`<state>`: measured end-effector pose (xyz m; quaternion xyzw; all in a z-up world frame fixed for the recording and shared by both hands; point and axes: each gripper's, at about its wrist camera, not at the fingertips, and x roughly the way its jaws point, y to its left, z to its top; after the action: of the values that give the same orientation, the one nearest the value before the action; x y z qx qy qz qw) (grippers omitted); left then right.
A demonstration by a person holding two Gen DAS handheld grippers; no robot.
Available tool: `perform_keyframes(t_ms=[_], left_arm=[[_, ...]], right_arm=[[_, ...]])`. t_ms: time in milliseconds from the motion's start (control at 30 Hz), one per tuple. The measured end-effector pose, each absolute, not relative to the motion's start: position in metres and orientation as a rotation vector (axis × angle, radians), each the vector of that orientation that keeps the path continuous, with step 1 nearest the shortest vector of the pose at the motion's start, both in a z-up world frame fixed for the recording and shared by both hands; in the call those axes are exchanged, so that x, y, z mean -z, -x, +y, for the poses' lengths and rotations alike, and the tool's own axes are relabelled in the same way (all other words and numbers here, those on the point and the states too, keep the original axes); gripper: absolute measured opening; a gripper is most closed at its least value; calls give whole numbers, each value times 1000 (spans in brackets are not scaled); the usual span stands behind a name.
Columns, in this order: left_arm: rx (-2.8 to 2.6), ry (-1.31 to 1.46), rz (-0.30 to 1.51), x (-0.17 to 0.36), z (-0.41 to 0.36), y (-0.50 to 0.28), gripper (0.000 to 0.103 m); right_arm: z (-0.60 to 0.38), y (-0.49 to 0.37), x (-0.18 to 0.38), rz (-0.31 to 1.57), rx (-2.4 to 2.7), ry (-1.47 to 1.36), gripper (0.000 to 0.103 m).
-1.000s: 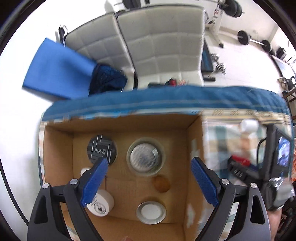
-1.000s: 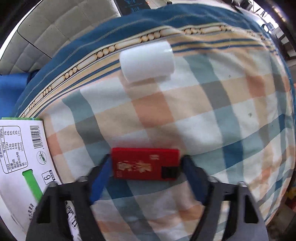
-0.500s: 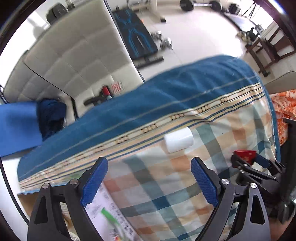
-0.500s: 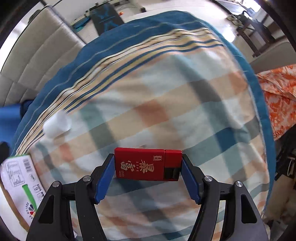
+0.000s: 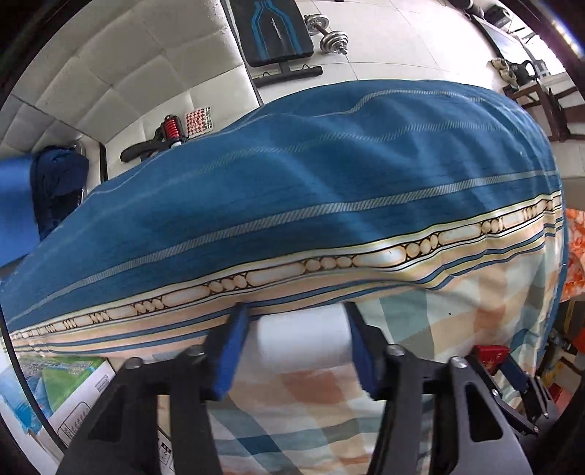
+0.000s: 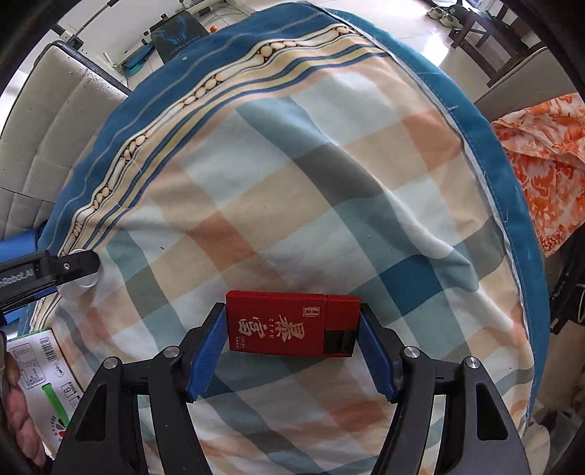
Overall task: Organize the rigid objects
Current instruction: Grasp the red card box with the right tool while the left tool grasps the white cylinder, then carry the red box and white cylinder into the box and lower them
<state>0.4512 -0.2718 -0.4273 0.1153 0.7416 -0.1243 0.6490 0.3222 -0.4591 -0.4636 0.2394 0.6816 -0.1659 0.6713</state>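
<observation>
The left gripper (image 5: 298,341) has just been closing and is pinching a white tube (image 5: 301,341) between its fingers. The right gripper (image 6: 292,338) is squeezing a red box (image 6: 289,323) between its fingers

A home room: dumbbell (image 5: 332,38), weight bench (image 5: 272,31), padded sofa (image 5: 120,73), cloth-covered table (image 5: 329,182).

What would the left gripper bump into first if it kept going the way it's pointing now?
Hardly anything is left in between: the left gripper points down at the checked bedspread, jaws just closed on the white cylinder lying there. Going on, it would likely press cylinder and jaws into the bedspread.
</observation>
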Motion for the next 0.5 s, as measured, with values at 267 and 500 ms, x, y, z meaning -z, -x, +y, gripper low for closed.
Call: perform_keyframes(t_ms=[267, 500], left_arm=[[311, -291, 1587, 404, -272, -432, 41], [335, -295, 1505, 376, -257, -399, 41]], right_arm=[[-447, -317, 457, 1537, 353, -498, 71], [-424, -313, 435, 1527, 316, -457, 71]])
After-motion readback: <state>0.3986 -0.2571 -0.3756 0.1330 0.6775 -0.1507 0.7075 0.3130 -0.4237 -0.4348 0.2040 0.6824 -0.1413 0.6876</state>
